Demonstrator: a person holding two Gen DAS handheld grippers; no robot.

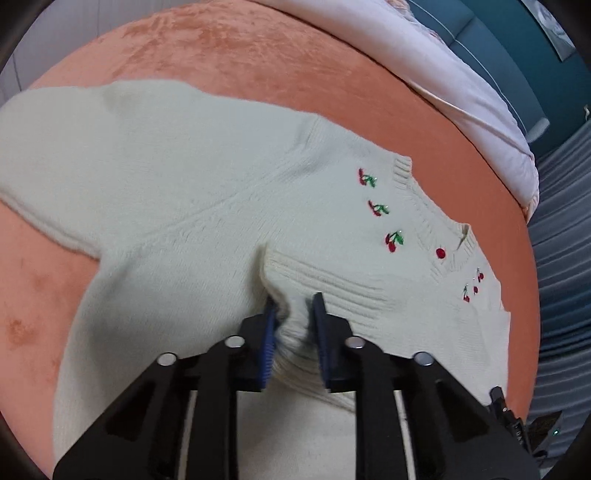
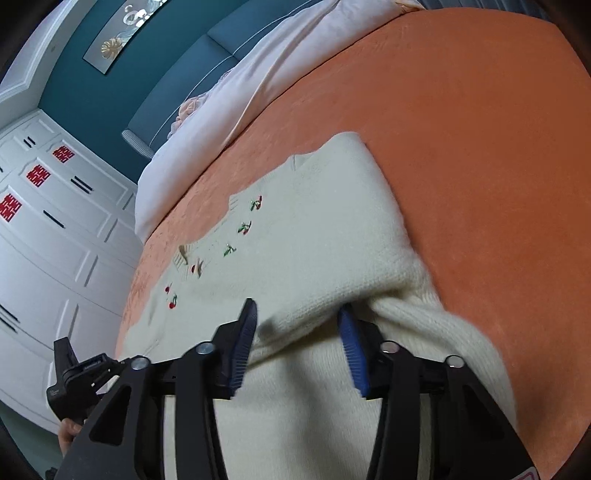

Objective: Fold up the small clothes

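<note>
A cream knit sweater (image 1: 177,177) embroidered with small red cherries (image 1: 394,242) lies spread on an orange velvety bedspread (image 1: 258,55). Beyond it sits a bunched pale pink duvet (image 1: 424,48) against a teal padded headboard (image 1: 491,40).

The left gripper (image 1: 295,306) is closed on a bunched-up piece of the sweater's ribbed hem, its blue ridged pads pressing the knit from both sides. In the right wrist view, the right gripper (image 2: 297,314) has a thick fold of the sweater between its blue pads; its jaws look farther apart, and whether they truly pinch the fabric is hard to judge, though they seem to.

Only the right wrist view shows the white panelled wardrobe (image 2: 55,240) with red paper cut-outs, a framed picture (image 2: 122,33), and the left gripper's handle held in a hand (image 2: 68,432).
</note>
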